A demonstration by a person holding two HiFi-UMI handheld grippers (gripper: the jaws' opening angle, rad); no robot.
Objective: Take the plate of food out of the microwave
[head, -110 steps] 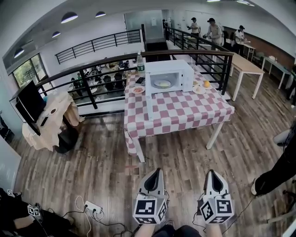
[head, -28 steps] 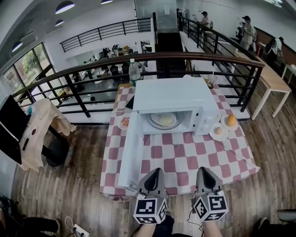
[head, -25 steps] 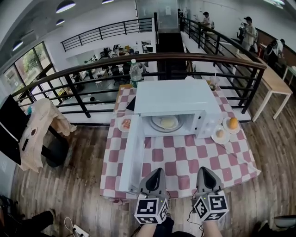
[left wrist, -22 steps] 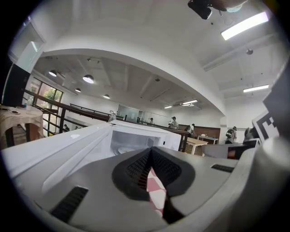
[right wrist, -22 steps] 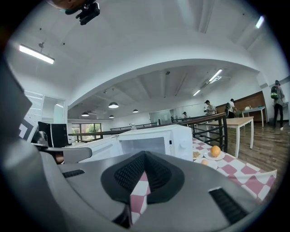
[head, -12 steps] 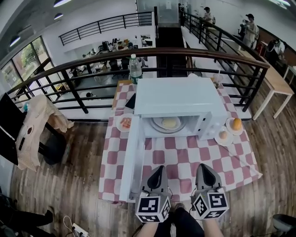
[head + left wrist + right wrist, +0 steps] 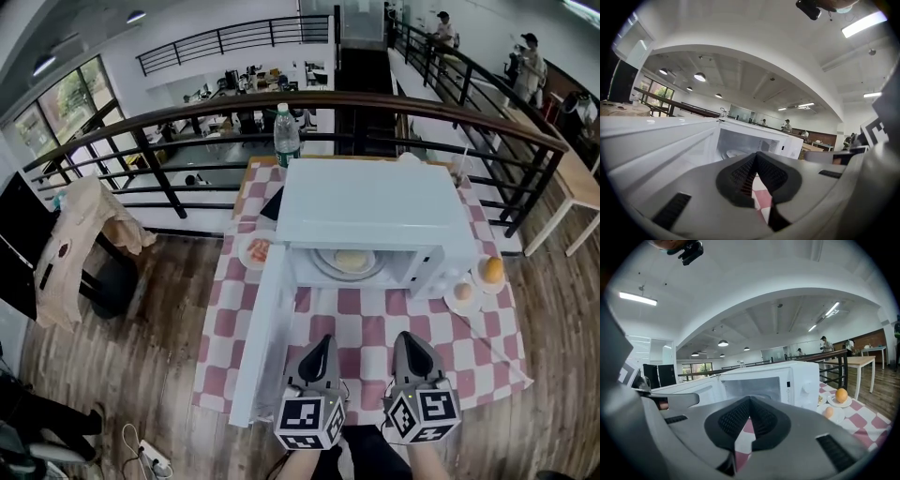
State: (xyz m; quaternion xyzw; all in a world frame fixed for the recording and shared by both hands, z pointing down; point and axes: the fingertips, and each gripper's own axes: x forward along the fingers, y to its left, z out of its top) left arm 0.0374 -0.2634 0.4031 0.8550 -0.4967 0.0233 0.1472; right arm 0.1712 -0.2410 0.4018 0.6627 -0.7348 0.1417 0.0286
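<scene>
On your left, the open microwave door (image 7: 255,349) stands just beside your left tool (image 7: 322,345), whose jaws are together on nothing. The plate of food (image 7: 352,262) sits inside the microwave (image 7: 375,220), straight ahead across the checkered desk (image 7: 361,323), about as near one tool as the other. Your right tool (image 7: 406,339) is closed and empty too, and the egg (image 7: 461,292) and orange (image 7: 491,270) lie right of your path.
</scene>
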